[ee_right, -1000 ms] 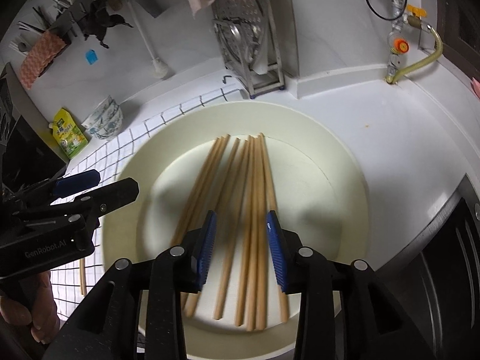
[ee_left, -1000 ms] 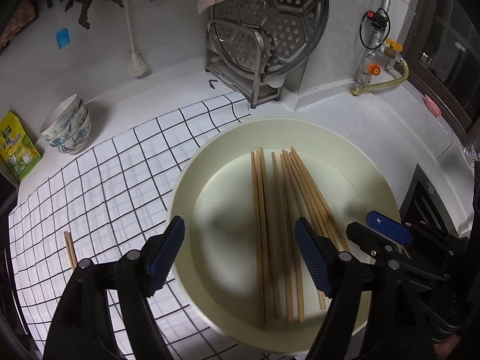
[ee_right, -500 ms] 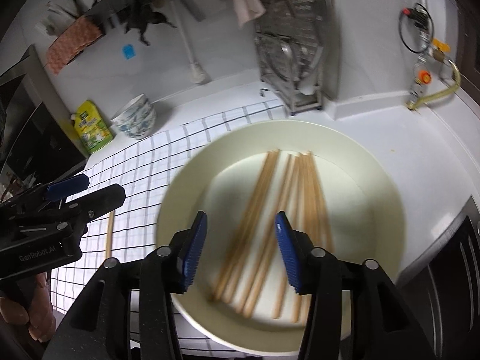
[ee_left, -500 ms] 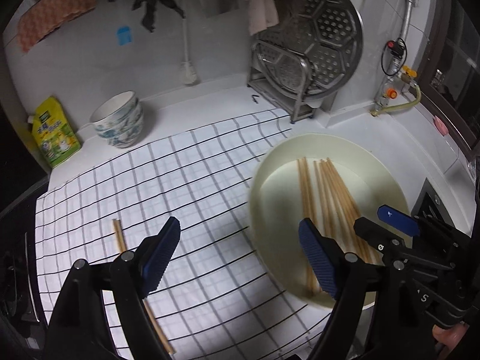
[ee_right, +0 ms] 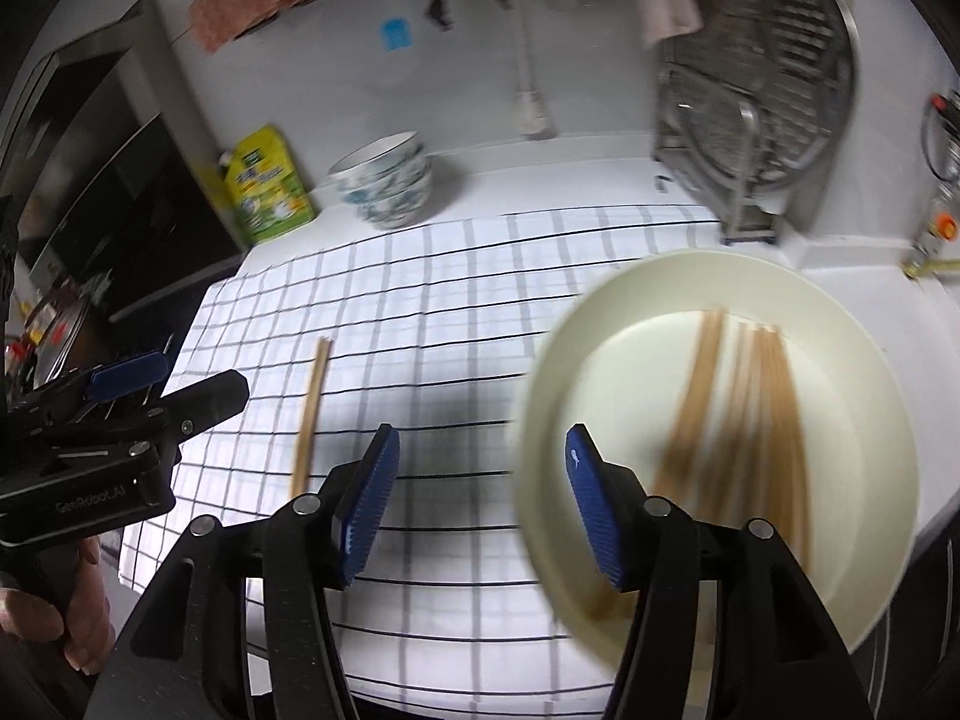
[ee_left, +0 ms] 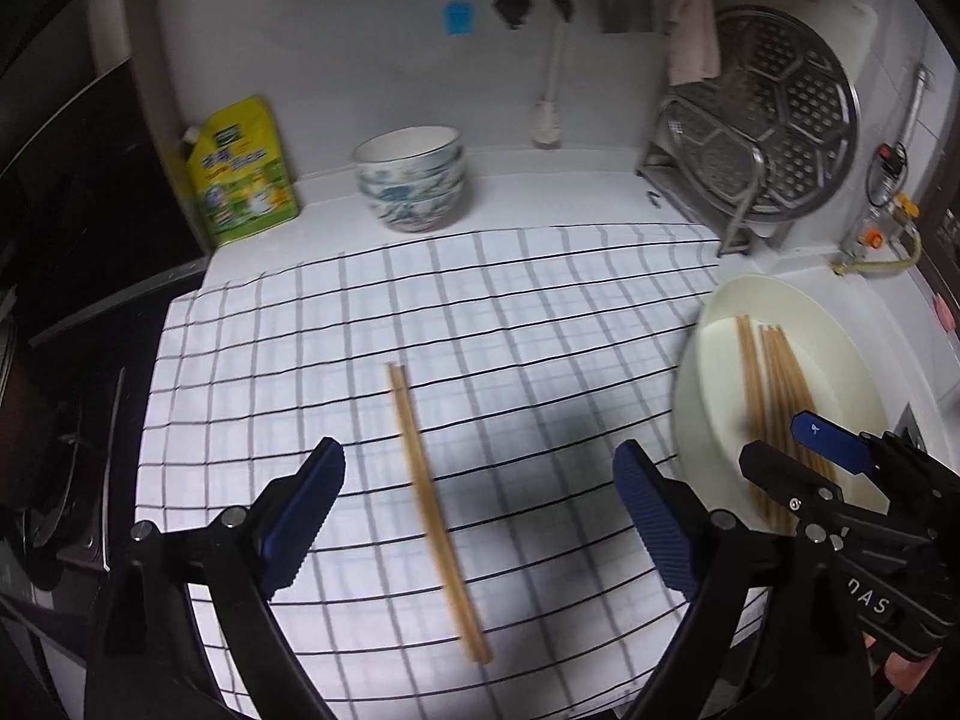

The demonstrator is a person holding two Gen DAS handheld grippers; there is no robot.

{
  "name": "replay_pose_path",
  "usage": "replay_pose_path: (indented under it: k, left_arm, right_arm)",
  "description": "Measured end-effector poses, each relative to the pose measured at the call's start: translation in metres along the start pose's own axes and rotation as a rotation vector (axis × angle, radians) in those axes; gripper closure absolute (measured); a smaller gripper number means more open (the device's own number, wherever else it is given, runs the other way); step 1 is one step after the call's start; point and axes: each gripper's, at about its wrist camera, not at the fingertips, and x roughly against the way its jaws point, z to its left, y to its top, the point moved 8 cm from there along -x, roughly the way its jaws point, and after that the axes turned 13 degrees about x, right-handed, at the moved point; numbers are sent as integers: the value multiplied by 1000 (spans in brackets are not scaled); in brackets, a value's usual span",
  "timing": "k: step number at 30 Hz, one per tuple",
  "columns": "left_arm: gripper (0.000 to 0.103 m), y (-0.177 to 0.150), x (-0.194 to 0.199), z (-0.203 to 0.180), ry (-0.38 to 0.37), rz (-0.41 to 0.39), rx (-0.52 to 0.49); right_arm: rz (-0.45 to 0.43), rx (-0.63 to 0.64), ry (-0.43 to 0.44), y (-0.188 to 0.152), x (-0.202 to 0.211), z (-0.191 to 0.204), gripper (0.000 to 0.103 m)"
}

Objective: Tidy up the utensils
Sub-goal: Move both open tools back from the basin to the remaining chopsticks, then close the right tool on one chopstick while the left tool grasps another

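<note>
A pair of wooden chopsticks [ee_left: 435, 504] lies side by side on the checked cloth [ee_left: 540, 324]; it also shows in the right wrist view [ee_right: 310, 408]. Several more chopsticks [ee_left: 774, 396] lie in a cream plate [ee_left: 840, 348] at the right, also in the right wrist view [ee_right: 744, 396] on the plate [ee_right: 864, 348]. My left gripper [ee_left: 480, 516] is open and empty, above the cloth with the chopstick pair between its fingers' line of sight. My right gripper [ee_right: 480, 498] is open and empty at the plate's left rim.
Stacked patterned bowls [ee_left: 411, 177] and a green-yellow refill pouch [ee_left: 240, 171] stand at the back. A metal rack with a round steamer tray [ee_left: 774, 114] stands back right. A gas valve with a hose [ee_left: 882, 240] is far right. A dark stove edge [ee_left: 72, 360] lies left.
Both grippers have swung left, away from over the plate toward the cloth. The right gripper's jaws have opened wider. The loose chopstick pair now lies in front of the left gripper.
</note>
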Motion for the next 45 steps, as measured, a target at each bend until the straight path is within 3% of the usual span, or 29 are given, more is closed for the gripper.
replay_pose_path:
  k: [10, 18, 32, 45]
  left_arm:
    - [12, -15, -8, 81, 65, 33, 106]
    - [11, -31, -23, 123, 83, 85, 145]
    - [12, -54, -43, 147, 85, 153, 115]
    - [12, -54, -47, 154, 94, 156, 123]
  right_arm:
    - [59, 105, 67, 4, -37, 78, 45]
    - [127, 156, 41, -12, -74, 108, 45]
    - [189, 141, 12, -39, -121, 125, 45]
    - [192, 217, -23, -44, -130, 134, 45]
